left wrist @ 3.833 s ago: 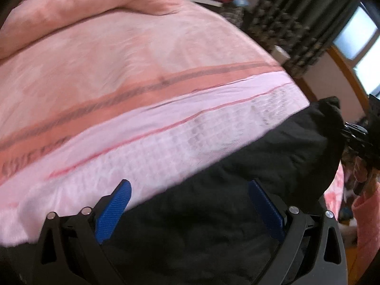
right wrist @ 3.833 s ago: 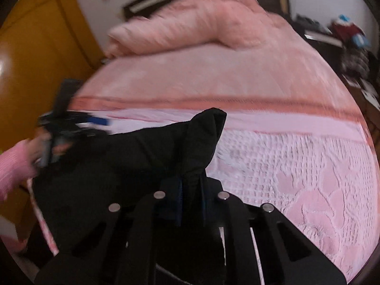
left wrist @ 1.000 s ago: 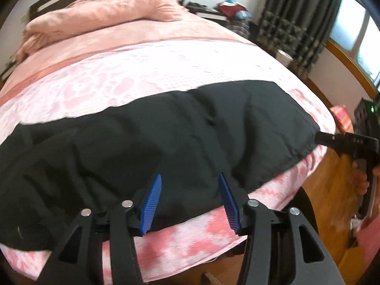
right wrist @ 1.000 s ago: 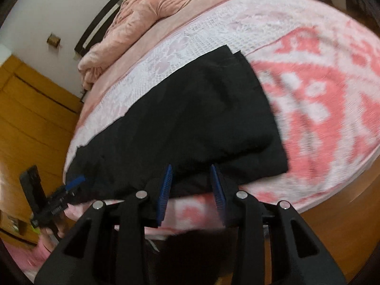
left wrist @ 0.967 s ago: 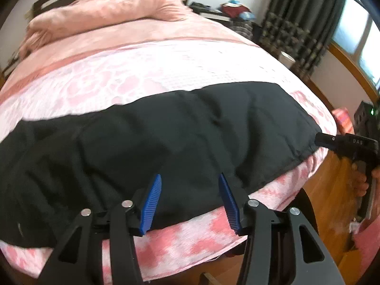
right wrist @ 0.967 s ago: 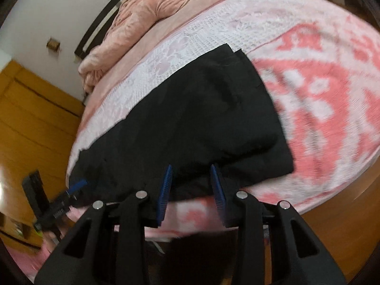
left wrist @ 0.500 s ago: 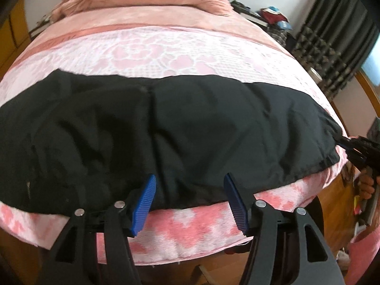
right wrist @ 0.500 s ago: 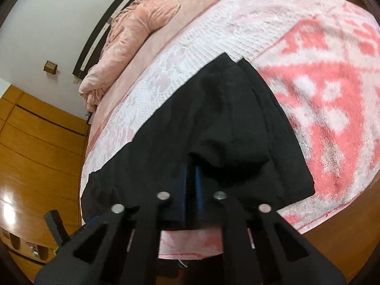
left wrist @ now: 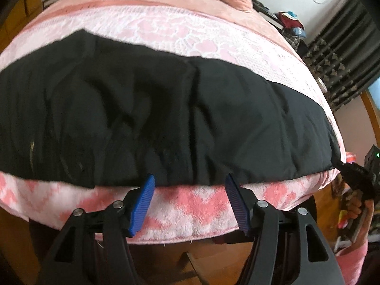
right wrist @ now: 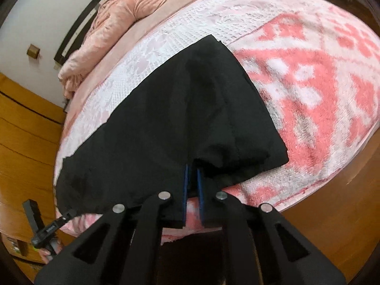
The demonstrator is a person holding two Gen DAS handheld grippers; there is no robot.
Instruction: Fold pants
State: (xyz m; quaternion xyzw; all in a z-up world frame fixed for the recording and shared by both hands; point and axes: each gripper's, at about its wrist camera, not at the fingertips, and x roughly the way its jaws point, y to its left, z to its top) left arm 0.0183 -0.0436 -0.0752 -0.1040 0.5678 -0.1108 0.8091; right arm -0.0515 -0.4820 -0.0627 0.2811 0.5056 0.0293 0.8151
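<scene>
Black pants [left wrist: 166, 114] lie spread lengthwise along the near edge of the pink bed [left wrist: 201, 201]. My left gripper [left wrist: 190, 178] is open, its blue pads [left wrist: 144, 201] just short of the pants' near hem and holding nothing. In the right wrist view the pants [right wrist: 178, 109] bunch up at my right gripper [right wrist: 192, 168], which is shut on their near edge by the right corner. The right gripper [left wrist: 342, 166] shows at the pants' far right corner in the left wrist view. At the lower left of the right wrist view, the left gripper [right wrist: 67, 215] sits beside the pants' other end.
A heaped pink duvet [right wrist: 118, 16] lies at the head of the bed. Wooden floor [right wrist: 332, 201] runs below the bed edge, a wooden cabinet [right wrist: 23, 130] stands on the left, and dark curtains [left wrist: 339, 54] and cluttered furniture [left wrist: 289, 23] stand on the right.
My right gripper, open a second ago, has shut on the pants' edge and pinched the cloth up. The left gripper has stayed open and shifted along the near hem.
</scene>
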